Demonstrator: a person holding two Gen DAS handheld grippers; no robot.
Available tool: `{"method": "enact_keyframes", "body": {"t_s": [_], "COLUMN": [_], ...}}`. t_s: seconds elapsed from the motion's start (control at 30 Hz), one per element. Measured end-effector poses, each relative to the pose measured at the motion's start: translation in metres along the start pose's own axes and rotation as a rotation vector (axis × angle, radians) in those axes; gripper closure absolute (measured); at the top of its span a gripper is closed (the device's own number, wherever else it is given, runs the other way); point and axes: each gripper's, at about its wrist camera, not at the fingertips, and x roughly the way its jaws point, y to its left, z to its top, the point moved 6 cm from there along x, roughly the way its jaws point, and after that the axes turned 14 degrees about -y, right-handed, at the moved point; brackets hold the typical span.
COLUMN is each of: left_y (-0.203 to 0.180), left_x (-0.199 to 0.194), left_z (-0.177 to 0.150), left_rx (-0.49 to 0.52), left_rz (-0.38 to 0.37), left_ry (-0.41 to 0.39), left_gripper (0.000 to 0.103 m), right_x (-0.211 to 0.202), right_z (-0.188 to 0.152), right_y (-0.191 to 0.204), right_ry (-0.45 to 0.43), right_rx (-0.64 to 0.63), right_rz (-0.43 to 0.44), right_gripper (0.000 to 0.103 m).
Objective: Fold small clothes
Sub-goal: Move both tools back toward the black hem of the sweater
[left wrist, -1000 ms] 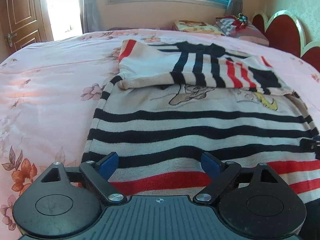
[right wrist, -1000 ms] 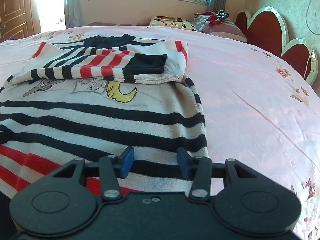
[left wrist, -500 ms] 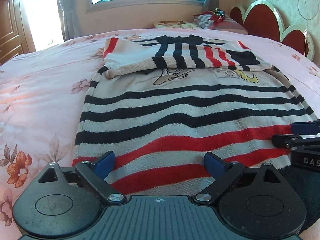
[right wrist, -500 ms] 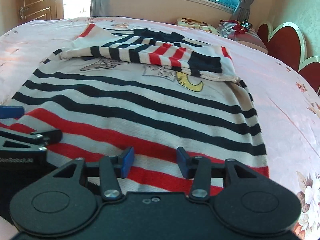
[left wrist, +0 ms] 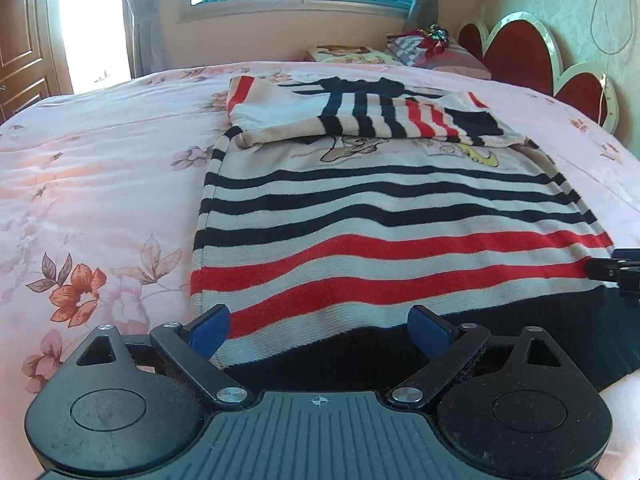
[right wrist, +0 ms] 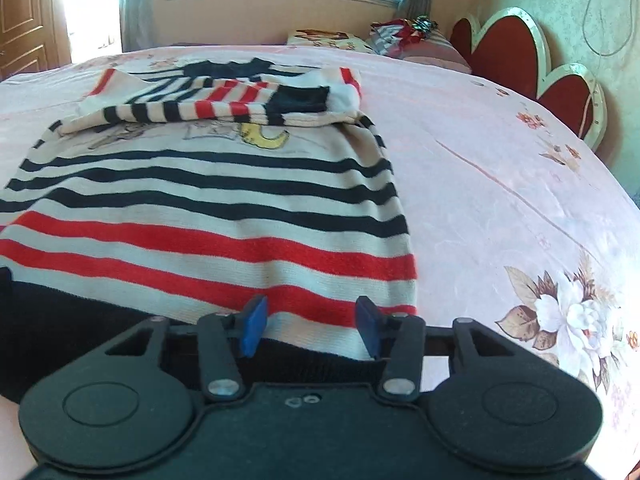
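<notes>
A striped sweater (left wrist: 384,220) lies flat on the bed (left wrist: 100,184), spread over a pink flowered bedspread, with its sleeves (left wrist: 372,120) folded across the chest at the far end and its black hem (left wrist: 440,344) at the near edge. The left gripper (left wrist: 320,330) sits at the near left corner of the hem with its fingers (left wrist: 208,330) spread wide and nothing between them; the left blue pad lies just at the sweater's side edge. The right gripper (right wrist: 310,326) sits at the near right corner of the hem, its fingers (right wrist: 252,322) likewise released and apart, with the hem band showing between them. The right gripper's tip appears at the right border of the left view. Pillows (left wrist: 420,50) lie by the red headboard (left wrist: 520,56) beyond.
</notes>
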Motion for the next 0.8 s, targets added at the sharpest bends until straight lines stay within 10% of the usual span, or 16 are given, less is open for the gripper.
{"method": "enact_keyframes", "body": {"t_s": [0.23,0.8], "left_y": [-0.021,-0.016], "left_x": [-0.004,-0.011], "left_z": [-0.014,-0.033], "left_rx": [0.027,0.048], "left_rz": [-0.053,-0.029], "left_ry": [0.037,0.026], "left_gripper": [0.008,0.008], "right_x": [-0.009,-0.020], "right_z": [-0.004,-0.034], "right_y": [0.047,0.040], "right_ry": [0.035,0.050], "right_rx": [0.009,-0.031], "right_rz": [0.143,0.115], "right_gripper": [0.058,0.051]}}
